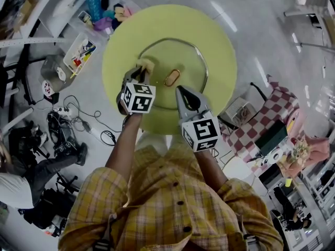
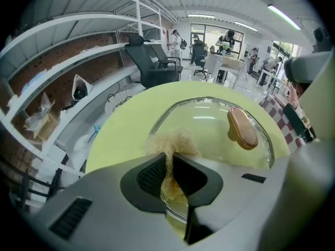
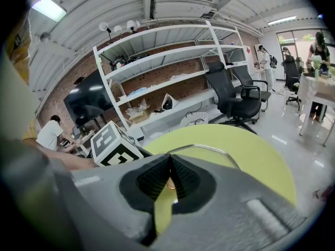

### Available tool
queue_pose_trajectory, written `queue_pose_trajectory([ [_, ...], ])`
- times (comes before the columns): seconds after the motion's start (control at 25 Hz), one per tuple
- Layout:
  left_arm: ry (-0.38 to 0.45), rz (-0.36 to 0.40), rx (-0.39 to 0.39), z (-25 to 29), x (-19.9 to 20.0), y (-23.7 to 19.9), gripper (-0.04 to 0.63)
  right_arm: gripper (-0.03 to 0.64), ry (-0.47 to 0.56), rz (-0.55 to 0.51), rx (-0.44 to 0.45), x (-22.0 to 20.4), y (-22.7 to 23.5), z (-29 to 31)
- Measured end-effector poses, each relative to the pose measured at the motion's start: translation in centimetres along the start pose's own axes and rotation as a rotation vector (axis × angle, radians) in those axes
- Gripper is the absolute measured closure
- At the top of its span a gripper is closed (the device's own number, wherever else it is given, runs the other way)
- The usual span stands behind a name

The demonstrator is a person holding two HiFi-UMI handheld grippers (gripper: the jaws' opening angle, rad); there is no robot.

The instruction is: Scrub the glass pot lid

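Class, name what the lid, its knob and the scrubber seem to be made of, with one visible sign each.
Lid: clear glossy glass; the table shows through, and the rim looks metal.
Knob: smooth tan, perhaps wood or plastic.
Scrubber: pale fuzzy fibres, possibly loofah or fine mesh.

We stand in an open, lab-like office: white metal shelving [image 3: 172,54] lines a red brick wall [image 3: 180,80], black swivel office chairs [image 3: 235,98] wait nearby, black cables [image 1: 78,120] tangle on the polished grey floor [image 1: 261,14], and people [image 2: 226,38] work at a white desk [image 2: 230,64].
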State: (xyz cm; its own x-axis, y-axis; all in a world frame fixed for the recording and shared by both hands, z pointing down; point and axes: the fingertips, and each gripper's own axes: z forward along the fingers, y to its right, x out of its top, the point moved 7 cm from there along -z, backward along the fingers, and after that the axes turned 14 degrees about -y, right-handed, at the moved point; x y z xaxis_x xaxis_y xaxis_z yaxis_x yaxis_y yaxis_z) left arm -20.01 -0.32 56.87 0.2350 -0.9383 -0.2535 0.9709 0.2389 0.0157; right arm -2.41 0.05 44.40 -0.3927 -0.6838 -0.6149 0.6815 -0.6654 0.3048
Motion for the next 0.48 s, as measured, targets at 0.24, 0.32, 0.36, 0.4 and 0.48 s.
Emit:
queue_pose_trajectory([
  [0.24,0.000,-0.039,-0.012,0.0,0.8,-0.3,0.549,0.618,0.003,0.005,-0.004,0.2,0.4,-0.1],
  [0.32,0.001,-0.053,-0.019,0.1,1.0,-0.4,0.549,0.619,0.002,0.007,-0.006,0.1,0.5,-0.1],
  [0.36,0.001,-0.061,-0.024,0.1,1.1,-0.4,0.549,0.620,0.001,0.009,-0.006,0.0,0.6,-0.1],
  [0.4,0.002,-0.067,-0.026,0.1,1.1,-0.4,0.549,0.620,0.000,0.010,-0.006,0.0,0.7,-0.1],
  [0.48,0.001,-0.069,-0.025,0.2,1.3,-0.3,0.549,0.620,0.000,0.011,-0.005,-0.1,0.8,-0.1],
])
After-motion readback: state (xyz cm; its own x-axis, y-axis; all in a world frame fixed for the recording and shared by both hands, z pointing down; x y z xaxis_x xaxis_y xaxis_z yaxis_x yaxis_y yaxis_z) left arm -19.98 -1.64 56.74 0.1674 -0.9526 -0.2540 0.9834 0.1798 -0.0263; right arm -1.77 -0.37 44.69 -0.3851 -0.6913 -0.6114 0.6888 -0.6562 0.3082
